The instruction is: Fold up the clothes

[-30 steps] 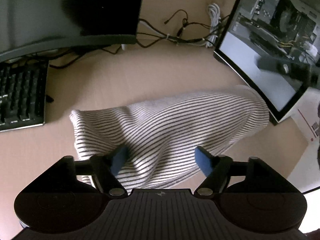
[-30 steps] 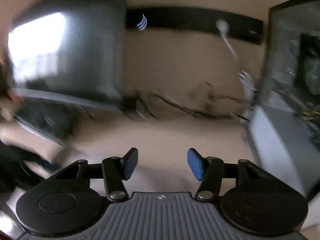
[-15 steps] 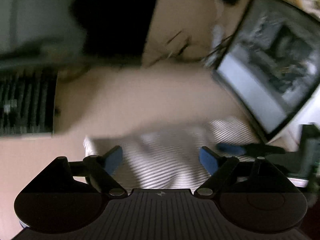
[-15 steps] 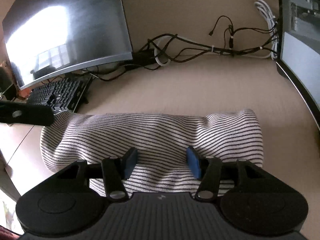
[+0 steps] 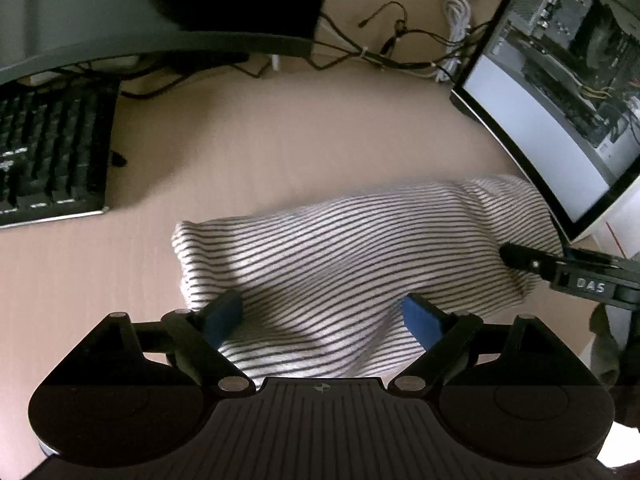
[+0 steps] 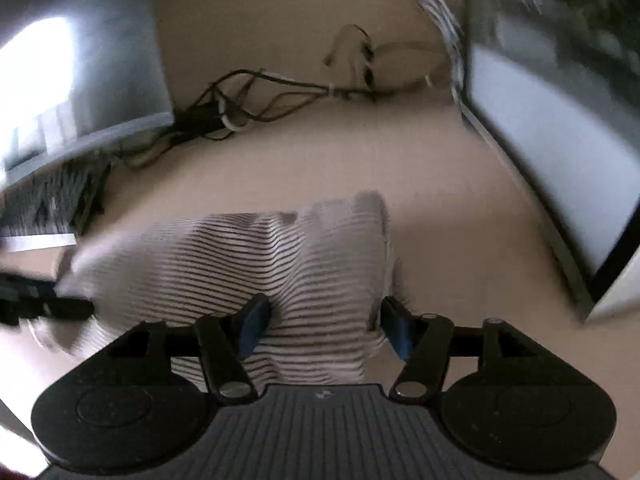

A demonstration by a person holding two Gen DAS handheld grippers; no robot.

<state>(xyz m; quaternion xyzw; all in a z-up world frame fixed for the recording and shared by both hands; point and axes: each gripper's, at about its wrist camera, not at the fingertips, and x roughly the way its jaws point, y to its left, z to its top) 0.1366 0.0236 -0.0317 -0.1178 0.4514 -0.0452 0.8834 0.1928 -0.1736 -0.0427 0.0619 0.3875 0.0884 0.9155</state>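
A folded white garment with thin dark stripes [image 5: 360, 256] lies as a long bundle on the beige desk [image 5: 280, 140]. My left gripper [image 5: 322, 316] is open, its blue pads straddling the near left part of the bundle. My right gripper [image 6: 324, 324] is open over the bundle's right end [image 6: 280, 264], and its black finger [image 5: 532, 262] shows at the right in the left wrist view. The left gripper's finger [image 6: 44, 304] shows at the left edge of the blurred right wrist view.
A black keyboard [image 5: 44, 156] lies at the left. A dark monitor [image 5: 160, 4] stands at the back left and a lit monitor [image 5: 560, 80] at the right, close to the garment's end. Tangled cables [image 5: 400, 48] run along the back.
Both grippers swung about and came back down over the garment. The right gripper moved toward the bundle's right end. The garment lies much as before.
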